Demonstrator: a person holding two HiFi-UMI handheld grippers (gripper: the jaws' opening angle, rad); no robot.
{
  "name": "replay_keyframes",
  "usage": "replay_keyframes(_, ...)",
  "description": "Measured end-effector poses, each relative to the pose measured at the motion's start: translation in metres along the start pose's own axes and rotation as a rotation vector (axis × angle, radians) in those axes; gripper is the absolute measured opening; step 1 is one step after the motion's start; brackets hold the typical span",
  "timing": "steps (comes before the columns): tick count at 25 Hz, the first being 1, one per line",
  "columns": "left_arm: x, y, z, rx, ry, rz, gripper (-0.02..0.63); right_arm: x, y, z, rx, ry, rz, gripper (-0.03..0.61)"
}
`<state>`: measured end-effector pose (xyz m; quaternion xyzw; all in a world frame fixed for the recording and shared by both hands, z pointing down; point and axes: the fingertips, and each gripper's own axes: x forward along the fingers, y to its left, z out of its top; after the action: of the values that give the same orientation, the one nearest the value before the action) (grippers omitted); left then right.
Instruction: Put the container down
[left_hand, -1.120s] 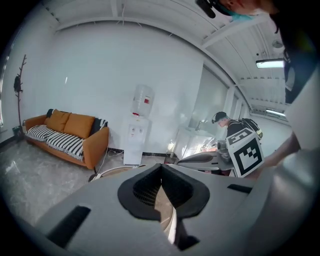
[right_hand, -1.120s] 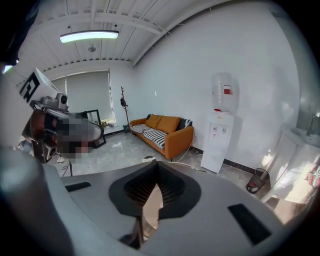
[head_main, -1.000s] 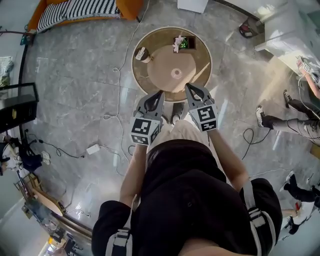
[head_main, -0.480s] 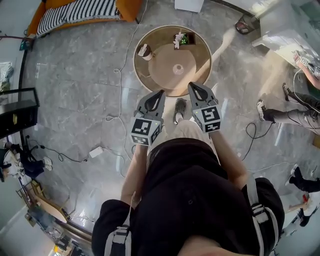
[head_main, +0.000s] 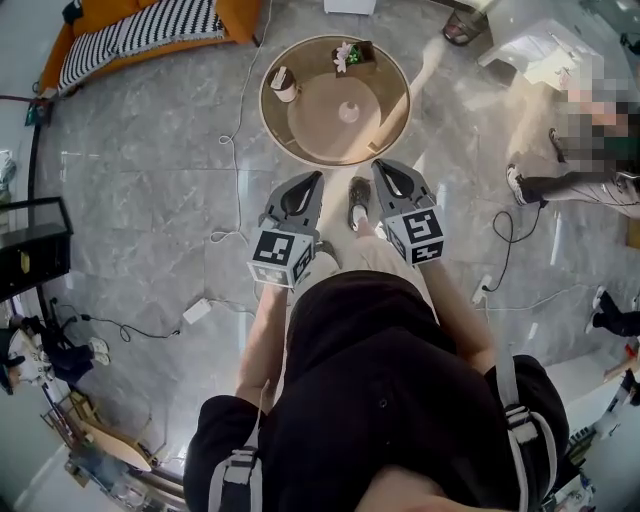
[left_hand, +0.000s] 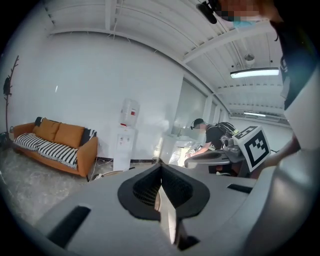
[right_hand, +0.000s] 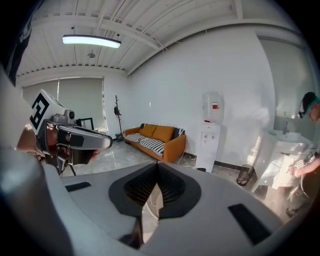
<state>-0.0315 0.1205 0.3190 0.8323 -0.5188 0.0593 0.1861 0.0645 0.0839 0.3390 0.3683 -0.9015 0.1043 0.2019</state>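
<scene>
Left gripper (head_main: 312, 183) and right gripper (head_main: 382, 171), both pressed together and empty, face the table (head_main: 272, 126) at twelve o'clock; the set-down seems done, leaving only backing off.

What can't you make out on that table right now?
- Head view: cup on the table, too small to tell contents.
- Head view: white thing at table centre, too small to identify.
- Gripper views: cup not in sight; left gripper and right gripper, both shut, fill the lower frame.

You hold both arms out in front; left gripper (head_main: 314, 180) and right gripper (head_main: 381, 169) sit side by side, jaws closed, empty.
</scene>
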Motion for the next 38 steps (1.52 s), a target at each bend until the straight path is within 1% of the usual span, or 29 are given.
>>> replay_keyframes(5,-0.045,-0.021,-0.003,0.03,-0.036,-0.023,0.018,-0.044,0.037,0.004,-0.001,-0.057,-0.009,0.006)
replay_keyframes(9,-0.072,-0.042,-0.005,0.038,-0.053,-0.06,0.018,-0.076,0.064,0.012,0.0,-0.092,-0.014,0.006)
replay_keyframes(14,-0.093,-0.064,-0.007,0.056,-0.059,-0.098,0.018,-0.108,0.082,0.023,0.002,-0.126,-0.03,0.006)
replay_keyframes(18,-0.099,-0.068,-0.007,0.074,-0.062,-0.099,0.018,-0.124,0.088,0.025,-0.003,-0.139,-0.034,0.005)
replay_keyframes(22,-0.105,-0.068,-0.001,0.088,-0.081,-0.083,0.018,-0.134,0.091,0.027,-0.04,-0.148,-0.049,0.005)
replay_keyframes(26,-0.106,-0.07,0.002,0.082,-0.09,-0.07,0.018,-0.142,0.093,0.03,-0.035,-0.158,-0.034,0.005)
replay_keyframes(30,-0.107,-0.078,0.006,0.083,-0.095,-0.077,0.018,-0.148,0.091,0.036,-0.022,-0.169,-0.032,0.005)
replay_keyframes(35,-0.102,-0.081,0.008,0.081,-0.094,-0.081,0.018,-0.15,0.091,0.038,-0.062,-0.162,-0.045,0.004)
replay_keyframes(38,-0.099,-0.084,0.009,0.085,-0.091,-0.093,0.018,-0.152,0.089,0.038,-0.053,-0.16,-0.051,0.005)
